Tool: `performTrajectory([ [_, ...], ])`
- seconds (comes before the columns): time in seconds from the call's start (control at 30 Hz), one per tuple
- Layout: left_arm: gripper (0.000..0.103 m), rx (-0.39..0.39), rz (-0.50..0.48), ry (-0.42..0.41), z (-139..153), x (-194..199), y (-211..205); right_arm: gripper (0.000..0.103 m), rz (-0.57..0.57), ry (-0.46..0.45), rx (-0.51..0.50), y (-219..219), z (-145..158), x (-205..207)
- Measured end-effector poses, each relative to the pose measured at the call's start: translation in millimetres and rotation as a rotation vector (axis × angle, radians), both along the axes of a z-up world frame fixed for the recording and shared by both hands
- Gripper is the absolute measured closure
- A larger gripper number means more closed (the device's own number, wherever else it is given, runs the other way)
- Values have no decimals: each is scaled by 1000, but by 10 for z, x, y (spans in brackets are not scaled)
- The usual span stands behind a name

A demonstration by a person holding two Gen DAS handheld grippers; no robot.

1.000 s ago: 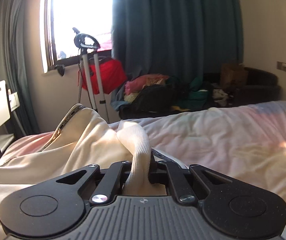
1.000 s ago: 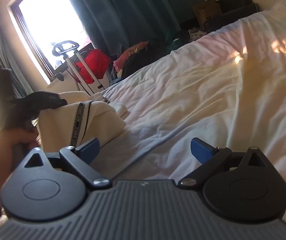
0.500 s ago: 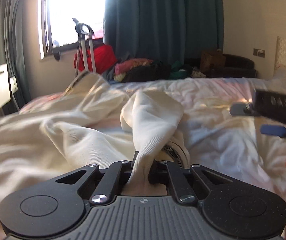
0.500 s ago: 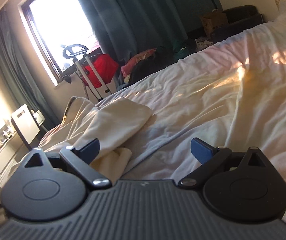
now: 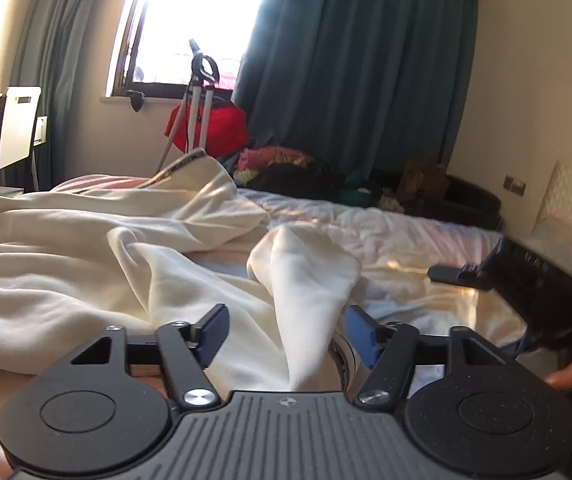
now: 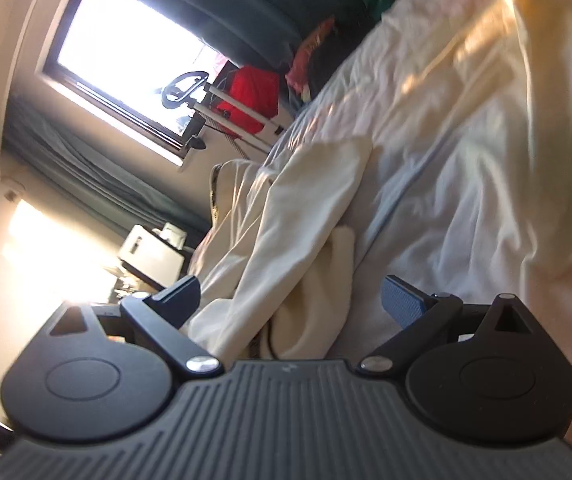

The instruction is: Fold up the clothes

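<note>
1. Cream garment [image 5: 85,256]: I see it rumpled on the bed [image 5: 426,240], centre-left of frame; one ribbed cuff [image 5: 306,280] stands up.
2. Left gripper [image 5: 286,336]: jaws opening, cuff between them, pads clear of it.
3. Right gripper [image 6: 290,300]: jaws wide, holding nothing, cloth lying between.
4. Printed trim band [image 5: 177,164]: lettering unreadable.

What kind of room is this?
Most likely a bedroom: a bed with rumpled sheets, teal curtains by a bright window, and clothes piled on the floor.
</note>
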State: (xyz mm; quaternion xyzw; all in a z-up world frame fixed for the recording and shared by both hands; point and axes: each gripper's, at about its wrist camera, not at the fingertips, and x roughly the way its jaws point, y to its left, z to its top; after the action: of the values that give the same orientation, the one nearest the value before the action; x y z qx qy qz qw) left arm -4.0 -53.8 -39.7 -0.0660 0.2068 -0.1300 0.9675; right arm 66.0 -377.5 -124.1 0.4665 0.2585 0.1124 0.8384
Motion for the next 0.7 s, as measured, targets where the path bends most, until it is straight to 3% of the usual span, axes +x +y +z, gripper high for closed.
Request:
performTrajectory([
  [0.13, 24, -11, 40, -2, 67, 24, 196, 5, 21, 36, 49, 71, -18, 322],
  [0.33, 22, -80, 187, 41, 25, 252, 789, 6, -16, 31, -42, 227, -38, 1045],
  [0.47, 22, -105, 257, 54, -77, 443, 1027, 8, -89, 119, -144, 279, -290, 1576],
  [0.5, 21, -108, 272, 57, -107, 493, 1076, 18, -109, 125, -155, 275, -341, 1659],
  [0.57, 21, -121, 287, 72, -180, 599, 1150, 21, -146, 135, -178, 270, -431, 1824],
  [0.63, 22, -143, 278, 99, -270, 717, 1189, 40, -156, 123, -238, 320, -341, 1980],
  [0.7, 22, -154, 272, 119, -350, 814, 1213, 95, -167, 113, -298, 369, -245, 2138],
])
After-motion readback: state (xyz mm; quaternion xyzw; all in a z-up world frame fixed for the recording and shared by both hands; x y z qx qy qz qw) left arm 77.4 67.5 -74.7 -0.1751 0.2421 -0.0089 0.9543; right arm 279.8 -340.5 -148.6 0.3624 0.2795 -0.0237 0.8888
